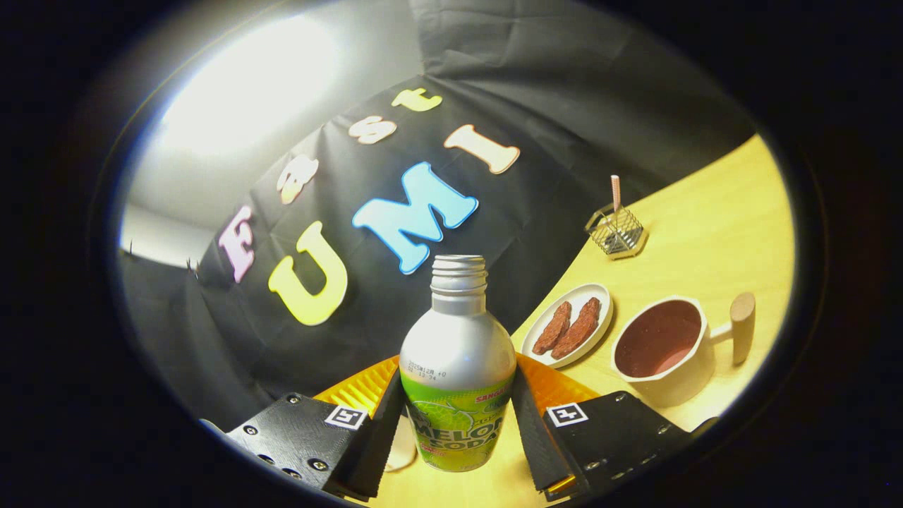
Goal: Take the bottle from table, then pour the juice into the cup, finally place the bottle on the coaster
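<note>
A silver bottle (457, 353) with a green label and an open threaded neck stands upright between my fingers. My gripper (458, 395) is shut on it, both pads pressing its sides at label height. The whole scene is tilted, so the wooden table (705, 226) slopes up to the right. The cream cup (659, 349) with a wooden handle and a dark reddish inside sits ahead and to the right of the right finger. An orange ribbed piece (367, 386), perhaps the coaster, lies just behind the bottle and fingers. I cannot tell whether the bottle's base touches the table.
A white oval plate (598, 331) with two brown sausages lies between the bottle and the cup. A wire basket (617, 233) holding a pink stick stands farther back. A pale round piece (402, 448) shows by the left finger.
</note>
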Tool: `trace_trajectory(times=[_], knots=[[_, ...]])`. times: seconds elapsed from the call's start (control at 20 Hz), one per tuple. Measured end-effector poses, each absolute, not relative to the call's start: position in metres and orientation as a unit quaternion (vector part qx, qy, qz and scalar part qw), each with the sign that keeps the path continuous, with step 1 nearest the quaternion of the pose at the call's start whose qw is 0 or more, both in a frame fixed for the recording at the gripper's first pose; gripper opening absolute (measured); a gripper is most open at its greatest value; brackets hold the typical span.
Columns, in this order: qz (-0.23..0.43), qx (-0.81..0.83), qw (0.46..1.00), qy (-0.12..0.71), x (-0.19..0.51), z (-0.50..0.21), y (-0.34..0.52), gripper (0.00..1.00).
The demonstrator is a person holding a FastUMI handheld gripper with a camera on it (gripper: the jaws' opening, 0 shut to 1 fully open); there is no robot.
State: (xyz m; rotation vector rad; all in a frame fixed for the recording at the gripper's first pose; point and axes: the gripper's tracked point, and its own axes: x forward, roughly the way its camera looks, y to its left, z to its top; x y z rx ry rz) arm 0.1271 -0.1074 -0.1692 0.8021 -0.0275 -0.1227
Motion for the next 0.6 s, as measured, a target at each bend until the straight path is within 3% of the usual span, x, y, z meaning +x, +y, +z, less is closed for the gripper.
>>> trace_trajectory(times=[0.6], knots=[[-0.121, 0.031, 0.991, 0.055, 0.116, -0.126, -0.084, 0.78]])
